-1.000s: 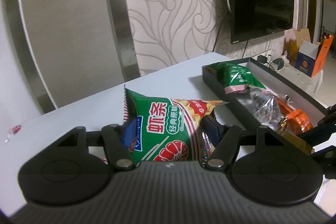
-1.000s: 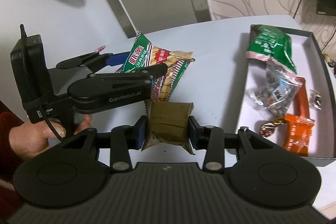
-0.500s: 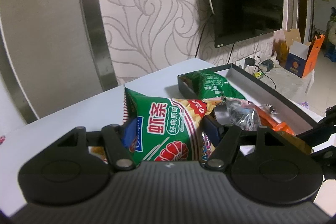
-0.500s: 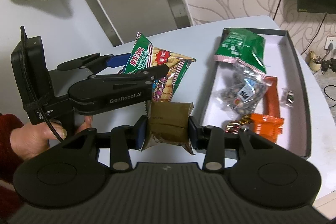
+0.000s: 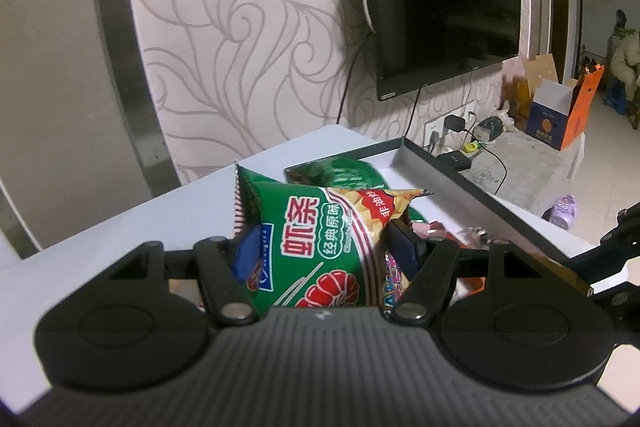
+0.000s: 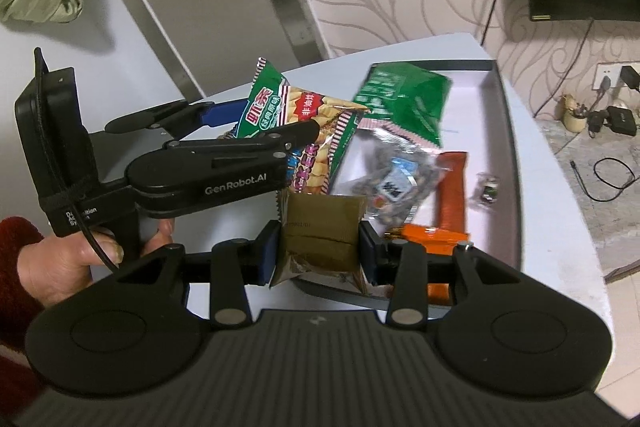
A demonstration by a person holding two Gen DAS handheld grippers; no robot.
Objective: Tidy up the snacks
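The left tool (image 6: 280,119) is clenched on the green shrimp-stick bag (image 5: 320,247); its blue pads press the two sides of the bag, which stands up between them, off the worktop (image 5: 120,239). The right tool (image 6: 318,251) is clenched on the small brown packet (image 6: 320,223), held upright between its pads in the same way. A hand (image 6: 76,259) in a red sleeve carries the left tool.

Compared with one second ago, neither grip has changed, but both tools have travelled together across the worktop toward the dark box (image 6: 508,131) that lies along its right edge. Earlier the shrimp-stick bag was over the bare worktop, well apart from the box; now its far corner covers the near left wall of the box and overlaps the green bag (image 6: 404,99) inside. The brown packet has come from beside the box to over its near end, just beside the clear bag of dark pieces (image 6: 396,179) and the orange packet (image 6: 448,203).

For the task this means, in my judgement, that the carrying is nearly finished and the putting down is next. The free space in the box is mostly along its right side and far corner, so both snacks may land on top of others.
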